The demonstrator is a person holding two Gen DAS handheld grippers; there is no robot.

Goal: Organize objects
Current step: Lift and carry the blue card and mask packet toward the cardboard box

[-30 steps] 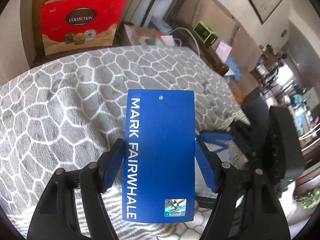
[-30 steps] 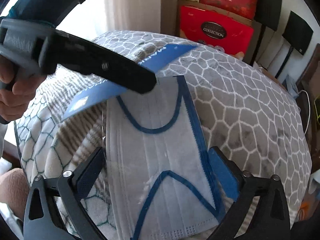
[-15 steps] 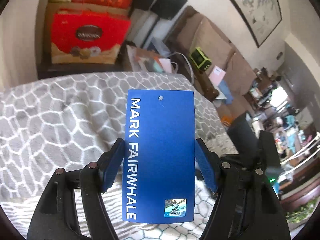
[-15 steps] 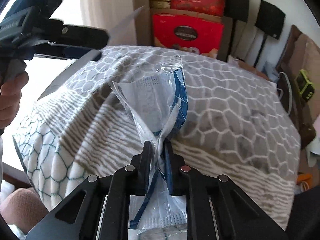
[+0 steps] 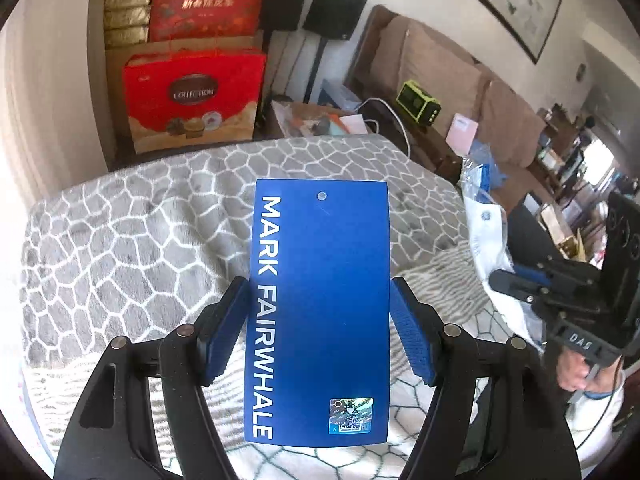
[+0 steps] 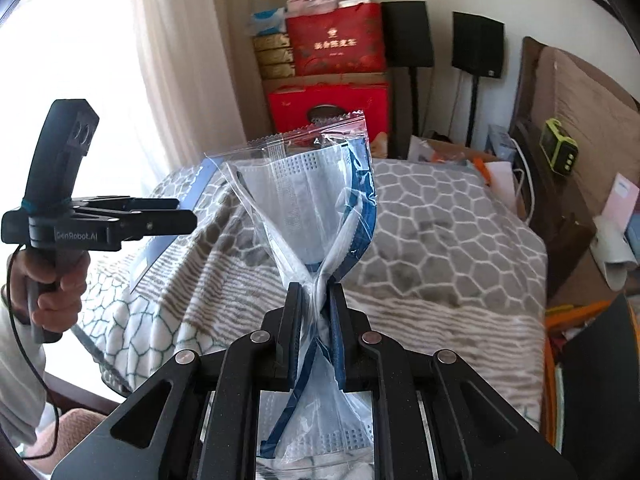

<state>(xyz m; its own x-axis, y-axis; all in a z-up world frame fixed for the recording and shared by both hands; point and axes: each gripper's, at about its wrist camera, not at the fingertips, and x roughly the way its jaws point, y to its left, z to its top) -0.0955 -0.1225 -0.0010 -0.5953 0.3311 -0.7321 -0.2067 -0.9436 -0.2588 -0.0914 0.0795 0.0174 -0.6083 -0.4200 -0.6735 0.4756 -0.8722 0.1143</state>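
A blue card (image 5: pixel 320 264) printed "MARK FAIRWHALE" is held across its width, my left gripper (image 5: pixel 318 292) shut on its two long edges above the grey patterned blanket (image 5: pixel 140 240). In the right wrist view that left gripper (image 6: pixel 176 216) shows at the left, with the card (image 6: pixel 198 184) seen edge-on. My right gripper (image 6: pixel 316 292) is shut on a face mask in a clear bag (image 6: pixel 312 184), pinching its middle so the bag fans out above the blanket (image 6: pixel 440 220). The left wrist view shows the right gripper (image 5: pixel 516 276) and the bagged mask (image 5: pixel 480 224) at the right edge.
Red gift bags (image 5: pixel 192 96) and boxes are stacked against the far wall, with two black speakers (image 6: pixel 476 44) beside them. A brown sofa with a green device (image 5: pixel 418 102) runs along the right. A bright curtained window (image 6: pixel 100 60) is at the left. A hand (image 6: pixel 48 280) holds the left gripper's handle.
The right gripper closed on the bagged mask, which lay flat on the blanket, and lifted it clear. The left gripper rose with the card, and more of the room shows behind it.
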